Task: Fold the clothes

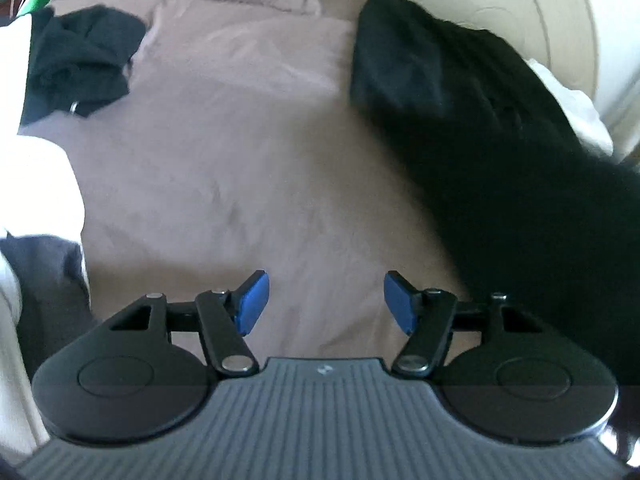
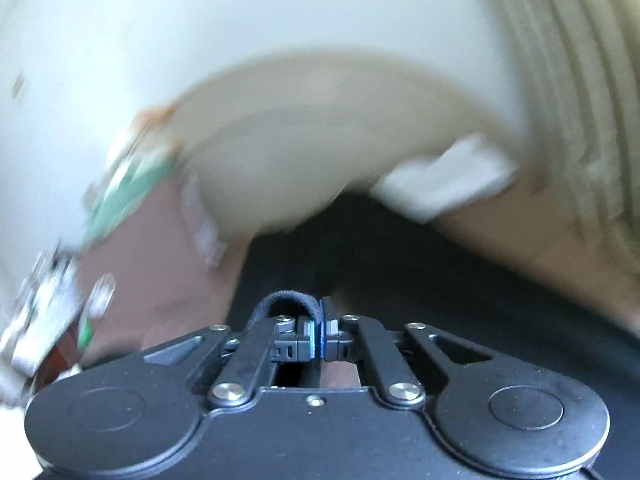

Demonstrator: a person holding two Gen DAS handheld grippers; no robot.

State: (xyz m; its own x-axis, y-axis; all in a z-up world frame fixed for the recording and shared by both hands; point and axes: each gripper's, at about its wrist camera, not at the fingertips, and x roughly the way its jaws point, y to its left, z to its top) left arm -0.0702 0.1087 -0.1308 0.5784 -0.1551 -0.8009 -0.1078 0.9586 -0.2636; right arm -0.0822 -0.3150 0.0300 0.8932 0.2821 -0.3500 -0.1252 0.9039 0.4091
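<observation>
Bed (image 1: pixel 248 168) mostly bare mid-sheet. Black garment (image 1: pixel 460 128) strung along right edge, unfolded. Dark heap (image 1: pixel 80 60) at far-left corner, probably also unfolded. Right gripper (image 2: pixel 318 338) clamped on black cloth; left gripper (image 1: pixel 326 300) open, empty. Folding barely started.

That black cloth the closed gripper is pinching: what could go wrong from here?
The right gripper is shut on only a thin fold of the black garment, so it might slip free. The left gripper hangs open over bare bedsheet, holding nothing, so the garment may drag unevenly and bunch.
</observation>
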